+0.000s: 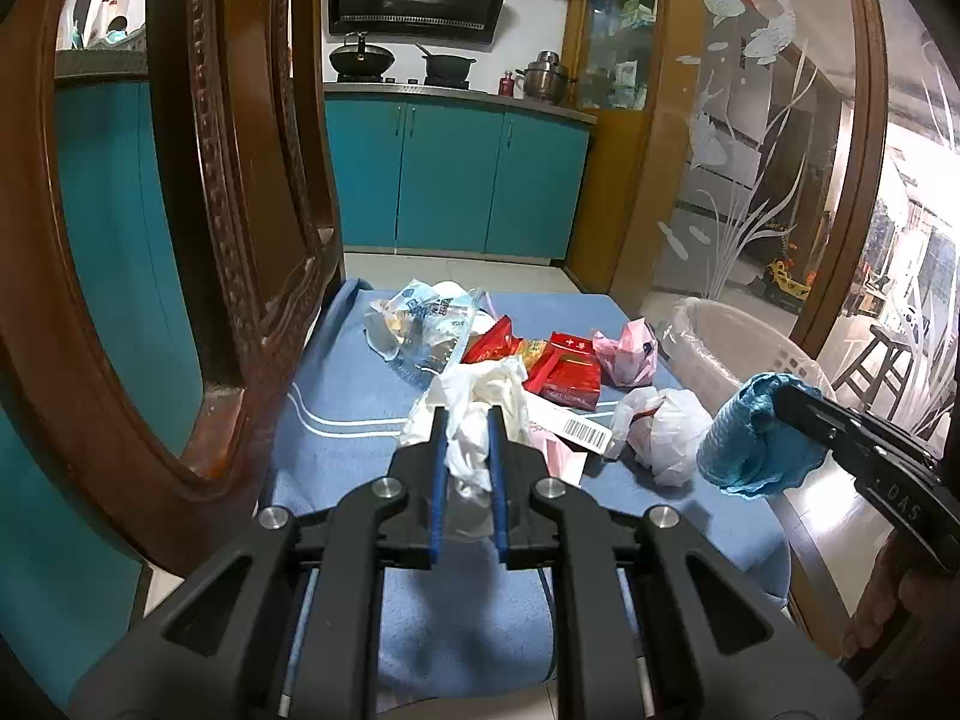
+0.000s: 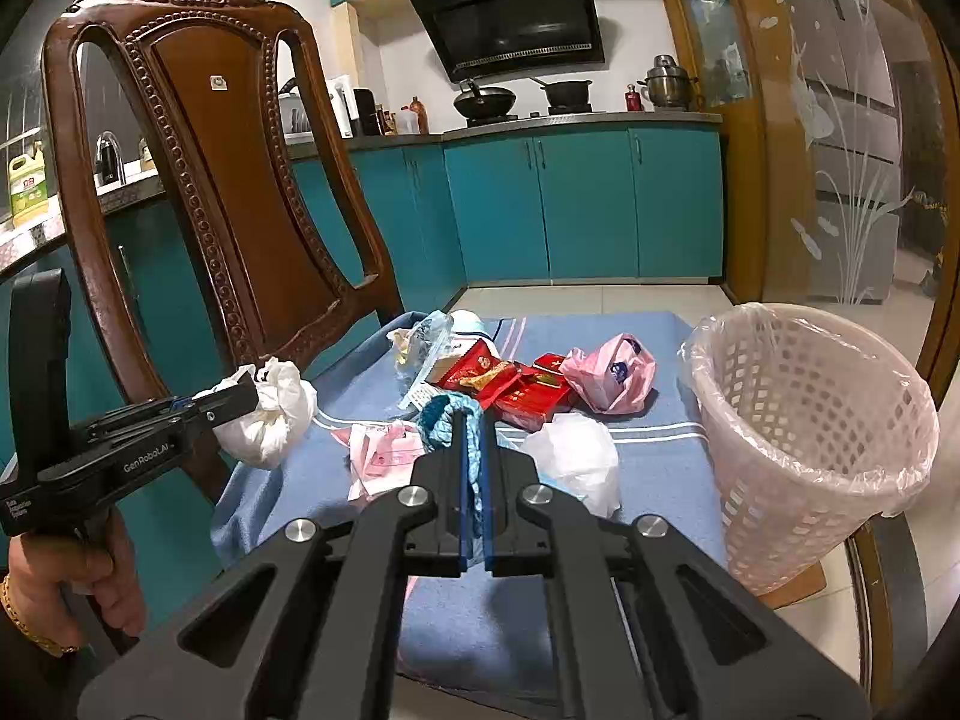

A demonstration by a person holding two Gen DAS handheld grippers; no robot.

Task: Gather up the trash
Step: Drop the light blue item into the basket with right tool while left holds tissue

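Note:
My left gripper point(image 1: 467, 414) is shut on a crumpled white plastic bag point(image 1: 480, 405) and holds it above the blue cloth; it also shows in the right wrist view point(image 2: 240, 399) with the white bag point(image 2: 270, 420). My right gripper point(image 2: 474, 417) is shut on a crumpled teal cloth point(image 2: 447, 423), also seen from the left point(image 1: 753, 435). Trash lies on the cloth: a red carton point(image 1: 567, 369), a pink bag point(image 2: 609, 372), a white wad point(image 2: 573, 456), pink paper point(image 2: 384, 453), clear wrappers point(image 1: 423, 321). A white basket with a liner point(image 2: 810, 432) stands at the right.
A carved wooden chair back point(image 2: 240, 180) rises at the left of the blue cloth point(image 2: 654, 450). A round glass table edge point(image 2: 882, 588) curves at the right. Teal kitchen cabinets point(image 2: 576, 204) and a stove stand behind. A barcode label point(image 1: 585, 432) lies by the carton.

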